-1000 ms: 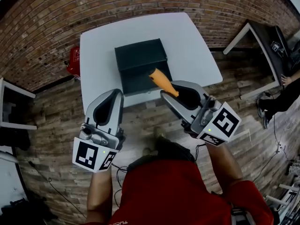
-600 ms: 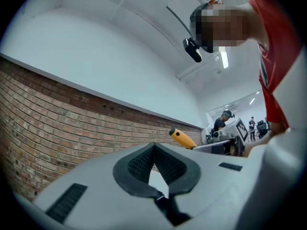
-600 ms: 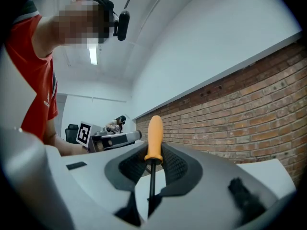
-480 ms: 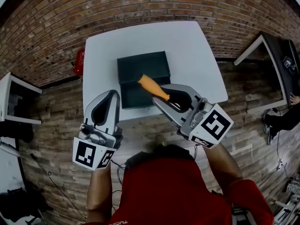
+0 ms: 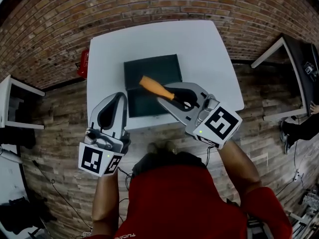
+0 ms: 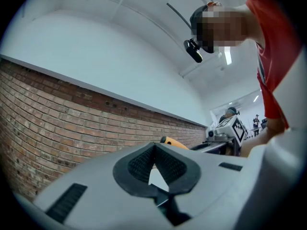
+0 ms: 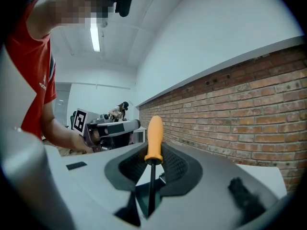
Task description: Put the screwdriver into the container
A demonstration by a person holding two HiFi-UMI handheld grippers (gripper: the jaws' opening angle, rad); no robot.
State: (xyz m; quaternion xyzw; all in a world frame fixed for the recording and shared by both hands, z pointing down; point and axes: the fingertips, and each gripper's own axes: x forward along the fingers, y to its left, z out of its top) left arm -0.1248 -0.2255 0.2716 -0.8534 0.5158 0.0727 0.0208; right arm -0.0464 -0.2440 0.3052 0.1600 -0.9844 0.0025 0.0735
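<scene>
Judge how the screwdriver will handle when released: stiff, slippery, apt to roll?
Likely rigid: the screwdriver stands straight out of the right gripper, no sag. Its smooth rounded handle would probably roll, though the container walls should stop it. Gripped at the thin shaft, it may pivot.

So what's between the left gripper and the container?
In the head view, only bare white table lies between the left gripper and the container.

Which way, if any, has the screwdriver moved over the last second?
Yes. The screwdriver, held in the right tool, has moved left: its handle was over the container's right edge, now nearer its middle.
</scene>
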